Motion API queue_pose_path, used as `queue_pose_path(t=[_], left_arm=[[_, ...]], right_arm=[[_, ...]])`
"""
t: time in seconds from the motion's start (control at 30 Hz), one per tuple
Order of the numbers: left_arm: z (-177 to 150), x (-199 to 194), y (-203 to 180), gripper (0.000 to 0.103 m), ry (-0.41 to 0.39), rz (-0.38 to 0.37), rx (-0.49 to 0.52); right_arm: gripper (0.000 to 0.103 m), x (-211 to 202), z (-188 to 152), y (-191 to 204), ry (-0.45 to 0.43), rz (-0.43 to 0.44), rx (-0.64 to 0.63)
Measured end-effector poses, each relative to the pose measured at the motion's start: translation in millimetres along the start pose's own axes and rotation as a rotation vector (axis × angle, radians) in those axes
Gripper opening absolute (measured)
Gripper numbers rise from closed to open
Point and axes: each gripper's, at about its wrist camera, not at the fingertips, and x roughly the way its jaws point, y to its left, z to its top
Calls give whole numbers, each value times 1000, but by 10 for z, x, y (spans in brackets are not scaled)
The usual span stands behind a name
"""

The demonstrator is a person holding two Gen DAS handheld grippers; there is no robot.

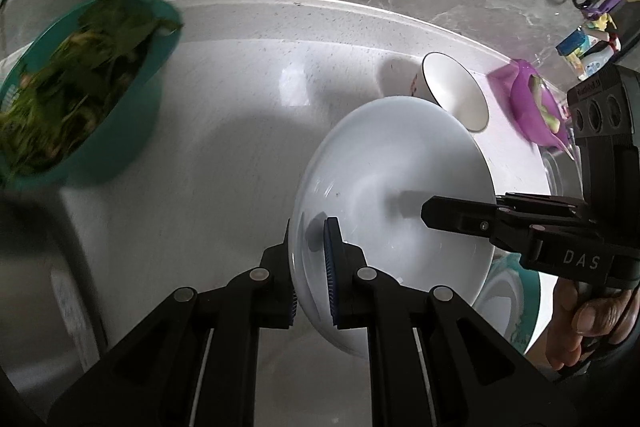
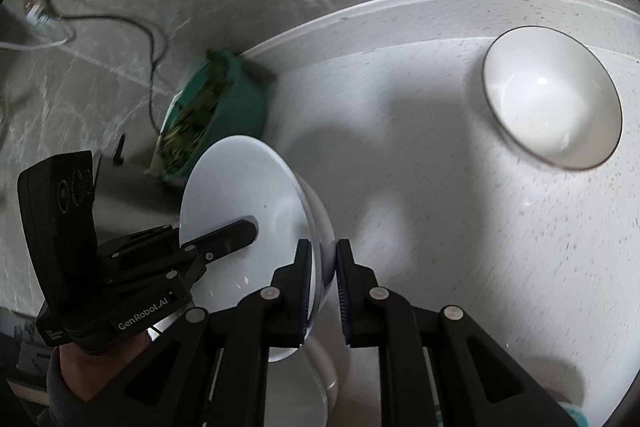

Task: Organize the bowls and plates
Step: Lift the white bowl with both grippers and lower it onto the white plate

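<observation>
Both grippers seemingly pinch bowl rim.

Two markings can be read, both on gripper bodies.
"DAS" is printed on the right gripper in the left wrist view; "GenRobot.AI" is printed on the left gripper in the right wrist view.

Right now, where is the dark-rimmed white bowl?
The dark-rimmed white bowl sits on the white counter, right of the pale blue bowl that both tools grip; in the left wrist view it lies beyond it, beside a purple bowl.
</observation>
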Motion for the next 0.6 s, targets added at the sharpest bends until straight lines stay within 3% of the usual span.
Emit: queue_pose_path(t=[0.3, 0.6], left_arm=[[-772, -355, 152, 10, -13, -3, -79], [-1420, -389, 239, 10, 7, -5, -155]], right_arm=[[14, 44, -348, 308, 62, 26, -66], [14, 176, -720, 416, 150, 25, -106]])
